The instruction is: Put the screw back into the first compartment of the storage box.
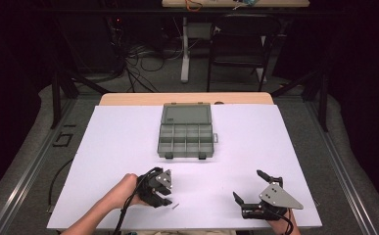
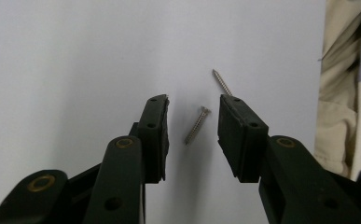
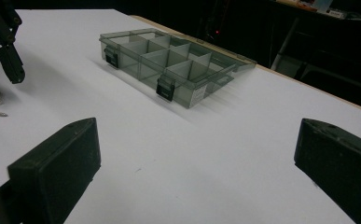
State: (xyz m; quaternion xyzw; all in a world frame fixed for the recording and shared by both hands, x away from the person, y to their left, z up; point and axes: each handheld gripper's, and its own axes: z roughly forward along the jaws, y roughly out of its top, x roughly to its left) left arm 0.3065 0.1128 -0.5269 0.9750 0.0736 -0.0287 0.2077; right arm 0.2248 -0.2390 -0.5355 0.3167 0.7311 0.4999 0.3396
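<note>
Down on the white table sheet [image 2: 75, 56], a short screw [image 2: 197, 125] lies loose between the jaws of the left gripper [image 2: 193, 133], touched by neither pad. A second, longer screw [image 2: 222, 82] lies just beyond the gripper's right-hand jaw, its near end hidden behind that jaw. In the high view the left gripper [image 1: 163, 198] points down at the sheet near the front edge, the hand [image 1: 128, 188] reaching in from the bottom with the forearm angled toward the centre; the jaws stand parted with nothing gripped. A tiny dark sliver beside it is one of the screws, too small there to tell which.

Well apart to the right, the right gripper [image 1: 248, 186] rests low over the sheet with its jaws spread wide and nothing between them, its hand cut off at the frame's lower edge. Farther back, near the table's far edge, sits a smoky clear compartment box [image 1: 185, 132] with its lid open. No writing can be read anywhere.
</note>
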